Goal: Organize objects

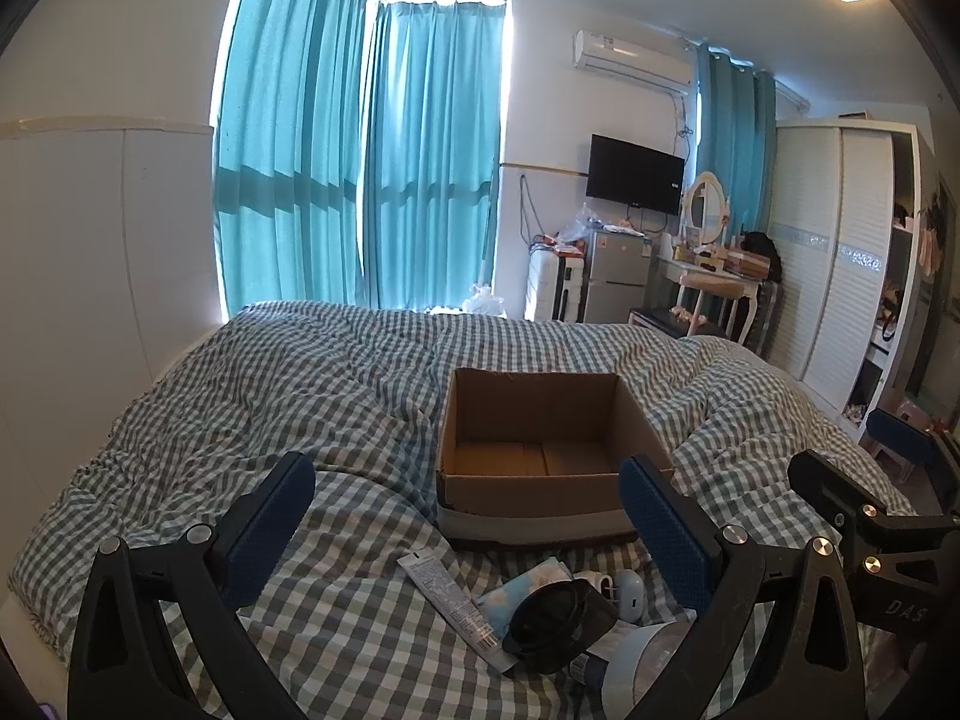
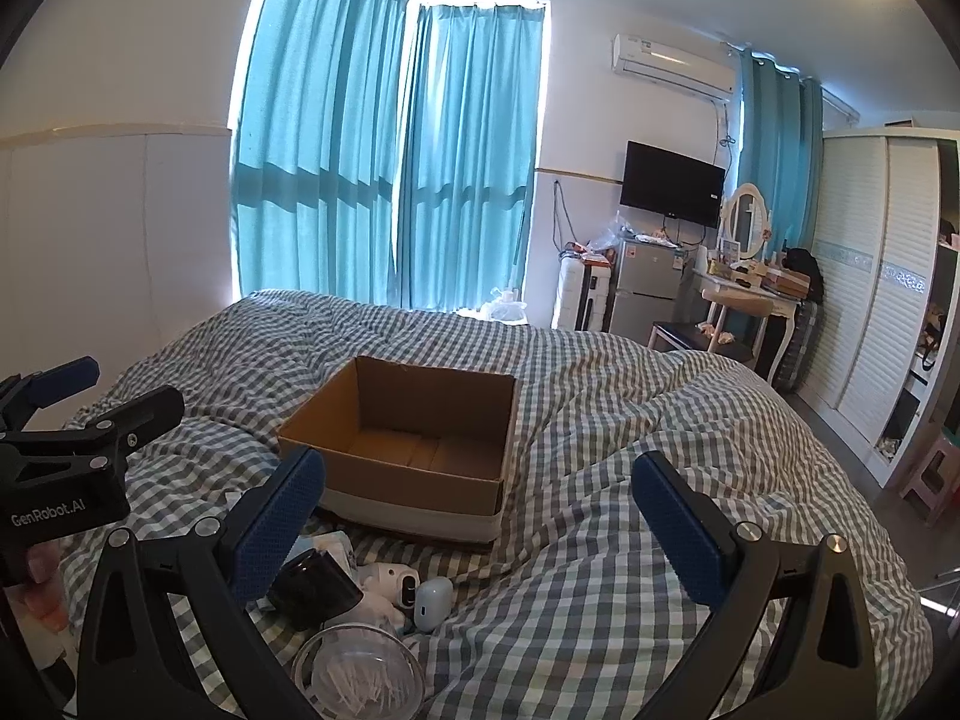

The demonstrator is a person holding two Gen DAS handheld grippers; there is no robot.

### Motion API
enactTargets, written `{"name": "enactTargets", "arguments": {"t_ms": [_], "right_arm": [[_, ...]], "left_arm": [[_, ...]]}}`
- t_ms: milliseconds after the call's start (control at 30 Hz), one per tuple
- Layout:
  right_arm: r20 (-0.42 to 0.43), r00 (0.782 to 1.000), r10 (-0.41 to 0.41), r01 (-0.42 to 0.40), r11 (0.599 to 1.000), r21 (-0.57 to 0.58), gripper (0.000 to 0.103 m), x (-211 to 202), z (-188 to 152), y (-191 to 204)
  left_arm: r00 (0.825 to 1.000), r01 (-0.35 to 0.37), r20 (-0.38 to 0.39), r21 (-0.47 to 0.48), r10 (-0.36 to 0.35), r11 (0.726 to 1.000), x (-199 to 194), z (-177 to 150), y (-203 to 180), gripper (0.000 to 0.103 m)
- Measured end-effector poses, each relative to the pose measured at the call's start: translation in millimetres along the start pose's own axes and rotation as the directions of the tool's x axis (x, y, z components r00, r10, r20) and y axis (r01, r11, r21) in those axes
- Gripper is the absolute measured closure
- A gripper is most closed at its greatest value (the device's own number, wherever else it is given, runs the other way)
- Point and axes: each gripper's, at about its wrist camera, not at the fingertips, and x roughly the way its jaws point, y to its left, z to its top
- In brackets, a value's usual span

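Checked grey-and-white bedding covers the bed (image 1: 240, 396), and on it at centre frame sits an open cardboard box (image 1: 534, 420) with nothing visible inside. Just below the box, lower centre of the left wrist view, lie a white tube (image 1: 453, 600), a black pouch (image 1: 555, 618) and a small white case (image 1: 627, 591), touching or overlapping. Both the left tool (image 1: 468, 516) and right tool (image 2: 480, 516) hover with jaws spread wide, gripping nothing.
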Motion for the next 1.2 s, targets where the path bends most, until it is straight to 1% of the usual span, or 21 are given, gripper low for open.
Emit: {"name": "enactTargets", "arguments": {"t_ms": [100,167,267,433,767,967,1067,1133,1200], "right_arm": [[-0.004,1.0,-0.012,0.011,1.0,-0.006,0.0,0,-6,0],[-0.011,1.0,-0.004,0.004,1.0,-0.004,0.0,1,-8,0],[-0.017,1.0,-0.003,0.002,1.0,-0.014,0.0,0,-10,3],[-0.01,1.0,0.003,-0.003,1.0,-0.014,0.0,-3,-10,4],[-0.002,1.0,0.008,-0.008,1.0,-0.014,0.0,-8,-6,5],[0.002,1.0,0.016,-0.016,1.0,-0.013,0.0,-13,-5,5],[-0.006,1.0,0.028,-0.028,1.0,-0.015,0.0,-14,-7,5],[-0.018,0.999,0.038,-0.038,0.999,-0.018,0.0,-12,-10,6],[-0.04,0.998,0.05,-0.051,0.998,-0.023,0.0,-9,-16,8]], "left_arm": [[1.0,-0.012,-0.014,0.021,0.012,1.0,4,-8,-3,0.0],[1.0,-0.015,-0.023,0.035,0.015,0.999,5,-12,-5,0.0],[0.999,-0.019,-0.03,0.043,0.02,0.999,5,-12,-7,0.0],[1.0,-0.021,-0.013,0.043,0.022,0.999,0,-10,-6,0.0],[0.999,-0.024,-0.022,0.026,0.025,0.999,-2,-10,-2,0.0],[1.0,-0.009,-0.025,0.025,0.01,1.0,-6,-10,-4,0.0],[0.999,0.011,-0.044,0.022,-0.01,1.0,-4,-13,-4,0.0],[0.996,0.033,-0.08,0.014,-0.031,0.999,2,-17,-3,0.0],[0.994,0.023,-0.107,0.004,-0.022,1.0,7,-23,-1,0.0]]}}
